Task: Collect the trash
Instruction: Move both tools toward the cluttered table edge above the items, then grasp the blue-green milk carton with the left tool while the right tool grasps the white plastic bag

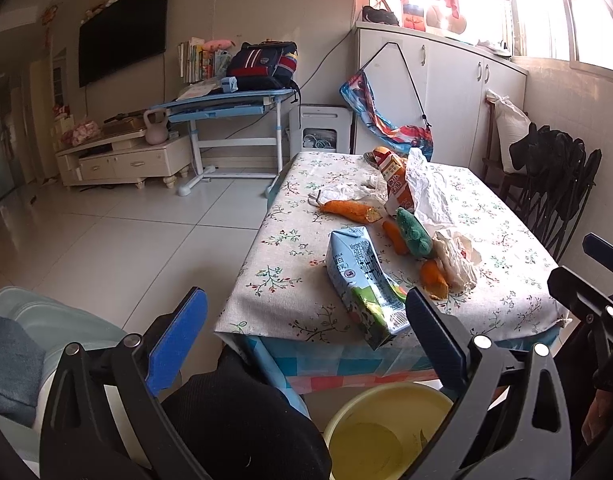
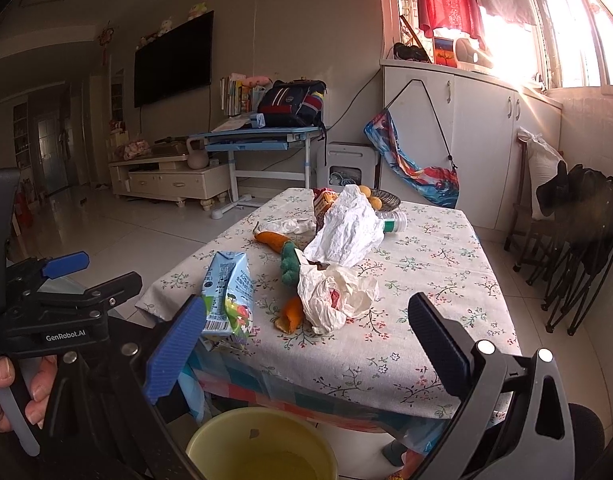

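Your left gripper (image 1: 306,332) hangs short of the bench's (image 1: 266,280) near edge, jaws spread wide, nothing between them. "GenRobot.AI" reads on its body in the right wrist view.

Yellow bucket (image 1: 386,432) sits on the floor below the bench edge, under both grippers. From what shows of its inside, it holds only a small scrap.

Trash lies on the floral cloth, left to right in the left wrist view:
- Orange peel strip (image 1: 348,210), far side of the heap.
- Blue milk carton (image 1: 362,280) on its side at the near edge, one corner overhanging; "MILK" is legible on it, the remaining print is Chinese and too small to make out. It sits just ahead of your left gripper's right finger (image 1: 434,336), not touching.
- Orange-and-white carton (image 1: 398,188) further back, lettering unreadable.
- Green plush scrap (image 1: 414,234) at the centre, touching peel pieces.
- Large crumpled white paper (image 1: 430,196) leaning over the heap.
- Smaller peel (image 1: 434,280) beside a crumpled white plastic bag (image 1: 458,258) at the near right.
- Clear bottle (image 2: 392,224) with a green label behind the paper.

Your right gripper (image 2: 306,344) also hangs off the near edge, jaws wide and holding nothing.
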A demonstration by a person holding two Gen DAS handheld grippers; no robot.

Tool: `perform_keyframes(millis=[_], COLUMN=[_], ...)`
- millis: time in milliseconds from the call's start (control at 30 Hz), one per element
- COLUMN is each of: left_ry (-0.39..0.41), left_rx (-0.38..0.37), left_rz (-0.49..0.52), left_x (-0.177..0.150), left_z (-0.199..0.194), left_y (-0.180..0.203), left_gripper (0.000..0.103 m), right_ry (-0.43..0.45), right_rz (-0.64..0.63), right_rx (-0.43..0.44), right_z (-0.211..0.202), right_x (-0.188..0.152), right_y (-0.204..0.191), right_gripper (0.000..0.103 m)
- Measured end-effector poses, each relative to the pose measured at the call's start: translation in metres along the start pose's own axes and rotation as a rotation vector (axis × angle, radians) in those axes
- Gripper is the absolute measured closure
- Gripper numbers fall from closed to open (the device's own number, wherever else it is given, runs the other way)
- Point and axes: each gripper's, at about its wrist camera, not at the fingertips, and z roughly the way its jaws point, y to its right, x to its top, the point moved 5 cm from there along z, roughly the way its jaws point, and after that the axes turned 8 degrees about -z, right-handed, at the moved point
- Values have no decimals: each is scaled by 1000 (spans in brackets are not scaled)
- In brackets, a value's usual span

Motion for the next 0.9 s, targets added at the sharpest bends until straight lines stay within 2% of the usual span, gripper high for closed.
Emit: perform_keyframes(millis=[767,900], left_ry=[-2,-23], left_rx=[-1,-16], left_rz=[-1,-5], left_x=[0,0], left_z=[0,6], left_y=[0,1], left_gripper=[7,7], right_ry=[-8,-15], right_rz=[5,17], right_rx=[7,19], right_z=[0,2], right_x=[-1,1], right_y=[1,2], right_gripper=[6,6])
